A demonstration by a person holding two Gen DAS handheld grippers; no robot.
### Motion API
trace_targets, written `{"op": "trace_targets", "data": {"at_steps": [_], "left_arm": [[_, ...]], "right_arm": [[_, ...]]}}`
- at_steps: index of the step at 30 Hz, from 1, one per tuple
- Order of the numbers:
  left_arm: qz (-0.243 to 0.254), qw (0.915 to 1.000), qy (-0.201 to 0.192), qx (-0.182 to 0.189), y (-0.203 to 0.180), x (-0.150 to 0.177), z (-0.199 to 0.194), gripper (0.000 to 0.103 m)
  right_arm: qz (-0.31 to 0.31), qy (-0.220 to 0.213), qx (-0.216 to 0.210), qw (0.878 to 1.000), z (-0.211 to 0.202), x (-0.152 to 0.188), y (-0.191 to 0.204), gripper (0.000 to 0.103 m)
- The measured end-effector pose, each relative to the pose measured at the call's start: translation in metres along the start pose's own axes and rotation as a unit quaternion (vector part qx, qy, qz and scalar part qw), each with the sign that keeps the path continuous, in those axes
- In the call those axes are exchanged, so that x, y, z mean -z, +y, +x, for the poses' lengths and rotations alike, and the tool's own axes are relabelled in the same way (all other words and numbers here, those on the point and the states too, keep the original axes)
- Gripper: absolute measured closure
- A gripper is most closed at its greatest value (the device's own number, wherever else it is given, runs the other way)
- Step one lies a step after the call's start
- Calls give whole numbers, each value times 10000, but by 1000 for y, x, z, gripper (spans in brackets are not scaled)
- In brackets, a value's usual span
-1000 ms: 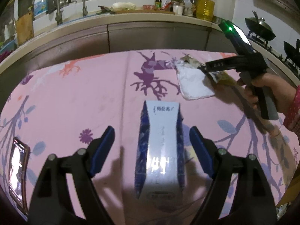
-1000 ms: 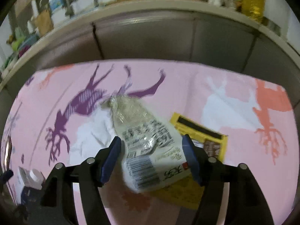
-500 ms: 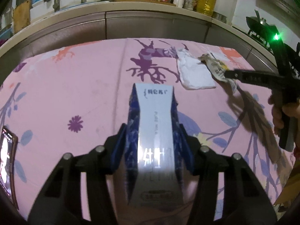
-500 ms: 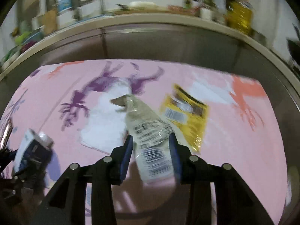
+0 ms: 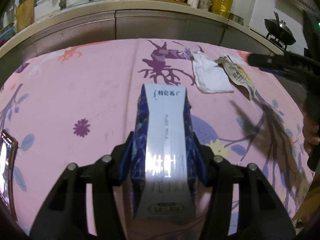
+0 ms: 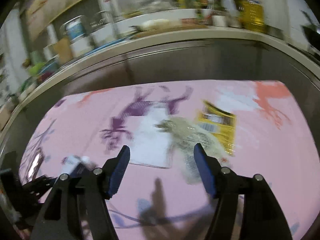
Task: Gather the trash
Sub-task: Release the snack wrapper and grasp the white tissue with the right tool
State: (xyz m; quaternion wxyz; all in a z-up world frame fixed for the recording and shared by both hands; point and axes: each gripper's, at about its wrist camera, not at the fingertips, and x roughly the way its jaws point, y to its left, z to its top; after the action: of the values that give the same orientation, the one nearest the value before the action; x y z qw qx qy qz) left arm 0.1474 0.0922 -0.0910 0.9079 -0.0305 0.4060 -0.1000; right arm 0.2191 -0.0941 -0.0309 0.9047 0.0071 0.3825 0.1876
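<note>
Left wrist view: blue pads of the left gripper (image 5: 163, 158) press both sides of a blue-and-white milk carton (image 5: 166, 152), which lies lengthwise on the pink patterned tablecloth (image 5: 80, 92) near its close edge. Toward the far right corner lies a white crumpled tissue (image 5: 210, 76), with a clear printed wrapper (image 5: 238, 74) touching its right side. The right gripper (image 5: 280, 65) reaches in from the right edge, held by a hand (image 5: 310, 136). A phone (image 5: 6, 160) sits at the left edge.

Right wrist view, blurred: the right gripper (image 6: 162, 164) has its jaws opening, with nothing between the pads. The wrapper (image 6: 192, 140) lies on the cloth just beyond the right finger (image 6: 204, 170), apparently apart from it. It overlaps the tissue (image 6: 152, 140) on its left and a yellow packet (image 6: 220, 126) on its right. The carton (image 6: 77, 166) shows at the lower left.
</note>
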Motion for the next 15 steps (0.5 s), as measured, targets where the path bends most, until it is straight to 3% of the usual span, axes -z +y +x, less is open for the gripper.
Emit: {"op": "trace_targets", "data": {"at_steps": [3, 8, 15], "left_arm": [[20, 10000, -14, -7, -1, 1, 0, 51], [-21, 10000, -16, 29, 0, 2, -1, 51], [5, 10000, -12, -25, -2, 2, -1, 51]], "right_arm": [[-382, 161, -89, 9991, 19, -16, 17, 39], [-820, 662, 142, 9943, 69, -49, 25, 39], [-1541, 1632, 589, 9727, 131, -59, 37, 39]]}}
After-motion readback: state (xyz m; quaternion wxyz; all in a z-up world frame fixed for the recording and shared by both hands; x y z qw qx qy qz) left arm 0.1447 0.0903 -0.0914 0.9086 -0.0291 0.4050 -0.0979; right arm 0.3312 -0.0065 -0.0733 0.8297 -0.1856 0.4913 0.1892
